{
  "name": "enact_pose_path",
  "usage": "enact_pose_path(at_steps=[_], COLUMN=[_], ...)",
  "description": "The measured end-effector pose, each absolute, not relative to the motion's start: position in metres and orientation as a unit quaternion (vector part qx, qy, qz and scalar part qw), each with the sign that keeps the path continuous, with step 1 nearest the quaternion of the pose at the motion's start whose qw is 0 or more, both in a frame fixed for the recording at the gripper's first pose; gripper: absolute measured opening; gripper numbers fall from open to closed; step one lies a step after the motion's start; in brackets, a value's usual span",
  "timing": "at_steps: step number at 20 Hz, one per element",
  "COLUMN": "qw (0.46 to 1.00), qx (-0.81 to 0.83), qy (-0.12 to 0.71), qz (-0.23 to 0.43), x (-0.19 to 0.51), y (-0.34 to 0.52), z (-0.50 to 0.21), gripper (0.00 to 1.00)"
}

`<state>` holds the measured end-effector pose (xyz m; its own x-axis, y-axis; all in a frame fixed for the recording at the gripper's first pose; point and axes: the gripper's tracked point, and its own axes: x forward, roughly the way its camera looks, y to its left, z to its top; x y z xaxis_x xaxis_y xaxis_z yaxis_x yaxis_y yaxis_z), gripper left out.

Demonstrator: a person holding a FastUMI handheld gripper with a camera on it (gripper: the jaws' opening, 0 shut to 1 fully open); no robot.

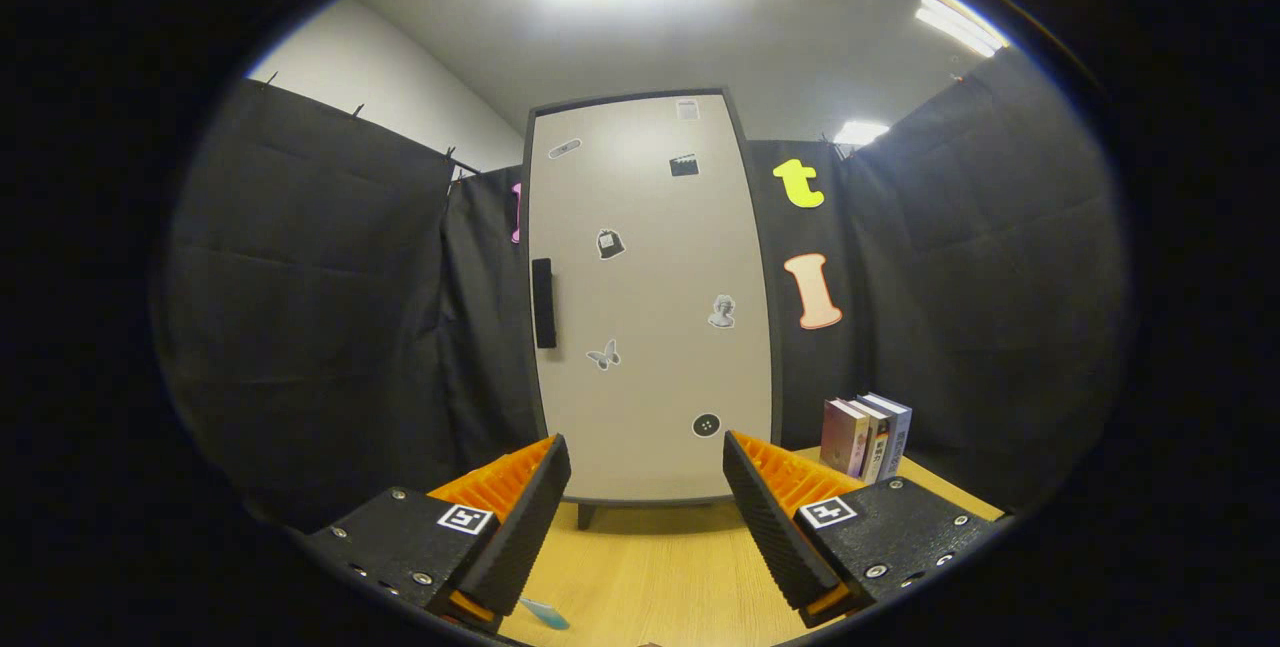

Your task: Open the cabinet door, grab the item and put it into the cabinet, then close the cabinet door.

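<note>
— Cabinet (650, 327): condition and place?
— Tall, pale-fronted, dark-framed; stands upright on the wooden table (660, 567), straight ahead of the fingers and beyond them. Cabinet door (660, 227) lies flush, closed. Dark vertical handle (543, 303) sits on the door's left edge. Several small stickers (611, 243) are scattered over the front.
— Gripper (647, 502)?
— Fingers spread wide, nothing between them, bare tabletop in the gap; tips short of the cabinet's foot.
— Item for stowing?
— Books (866, 437), a small upright row, on the table just right of the cabinet, beyond the right finger, apart from it.
— Sundries?
— One small light-blue object (545, 613) on the table beside the left finger's base, kind not discernible. Black cloth wall (330, 327) behind and to both sides
</note>
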<state>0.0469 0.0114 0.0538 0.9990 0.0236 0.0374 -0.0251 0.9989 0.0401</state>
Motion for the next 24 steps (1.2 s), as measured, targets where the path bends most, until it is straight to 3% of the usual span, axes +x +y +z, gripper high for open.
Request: enact_pose_path(at_steps=[12,24], qw=[0.997,0.996], qx=[0.050,0.036], qy=[-0.041,-0.031], qz=[0.043,0.075], x=[0.160,0.271], y=[0.061,0.125], z=[0.125,0.145], gripper=[0.95,0.94])
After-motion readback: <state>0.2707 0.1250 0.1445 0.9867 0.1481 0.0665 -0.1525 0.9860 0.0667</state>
